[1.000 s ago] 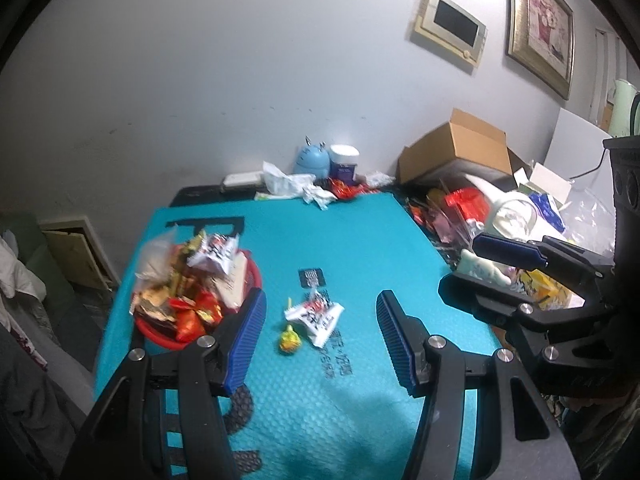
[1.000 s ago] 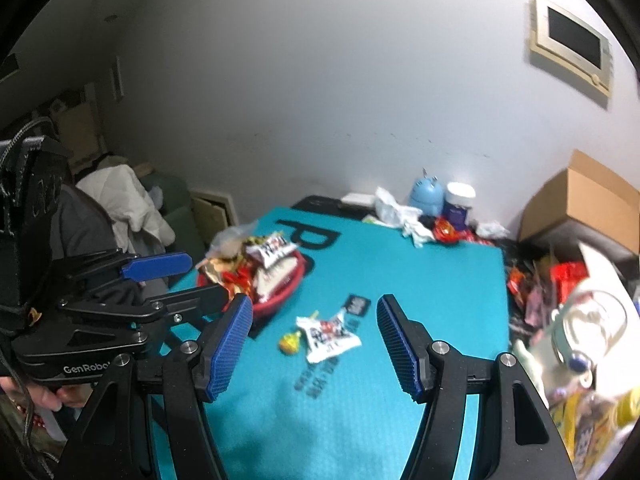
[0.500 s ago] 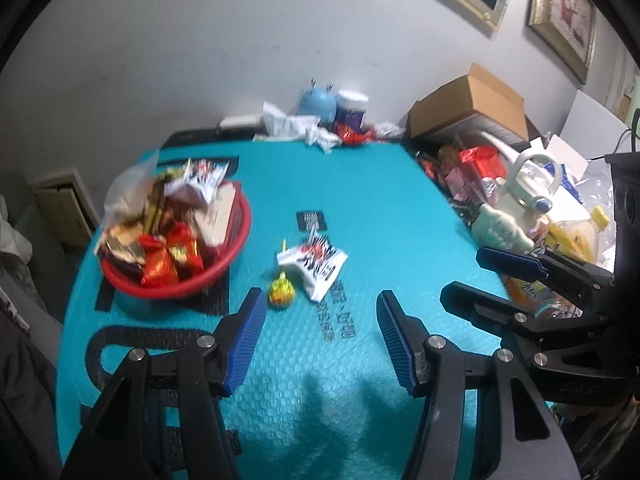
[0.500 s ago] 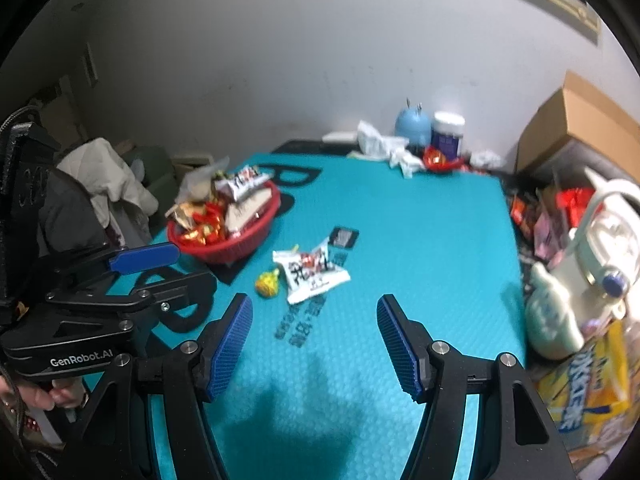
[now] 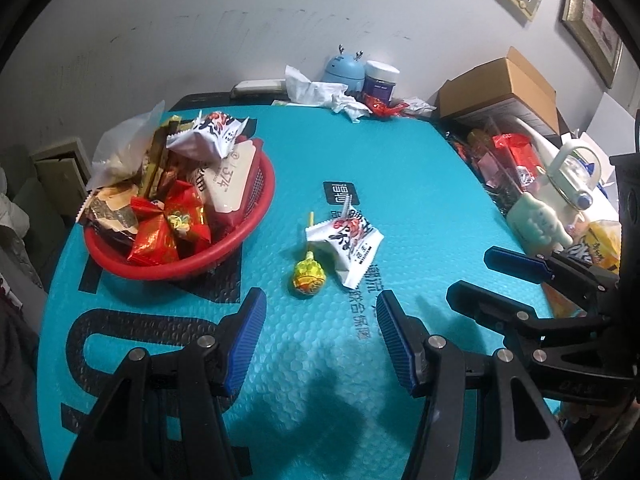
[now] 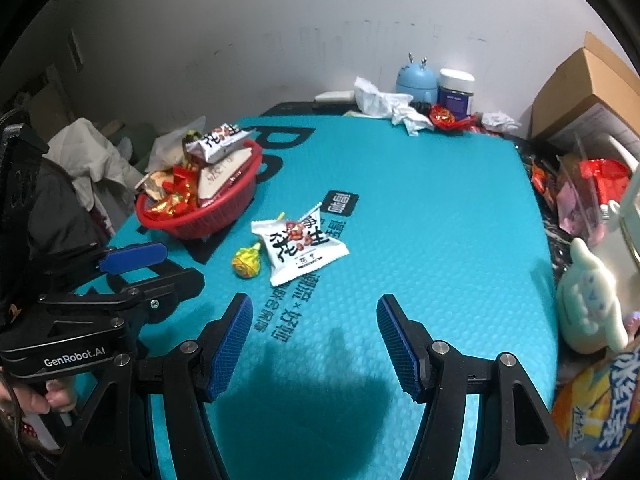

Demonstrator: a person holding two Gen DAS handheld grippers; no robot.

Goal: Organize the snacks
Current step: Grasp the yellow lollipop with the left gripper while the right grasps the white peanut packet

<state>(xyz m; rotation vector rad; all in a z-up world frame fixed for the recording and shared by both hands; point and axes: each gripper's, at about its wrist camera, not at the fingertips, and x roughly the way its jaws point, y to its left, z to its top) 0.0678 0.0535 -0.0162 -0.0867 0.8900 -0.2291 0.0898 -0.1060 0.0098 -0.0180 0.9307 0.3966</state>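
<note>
Table (image 5: pixel 400 168), teal mat cover. Red basket (image 5: pixel 248 236) at its left side, heaped with wrapped snacks. White snack packet (image 5: pixel 348 240) at mid-table, loose; yellow lollipop (image 5: pixel 308 274) just beside it on the basket side. Left hand-held gripper (image 5: pixel 320 336): fingers apart, nothing between them, above bare mat. Right hand-held gripper (image 6: pixel 314 340): fingers apart, likewise empty. Cardboard box (image 5: pixel 504 88) at far right.
</note>
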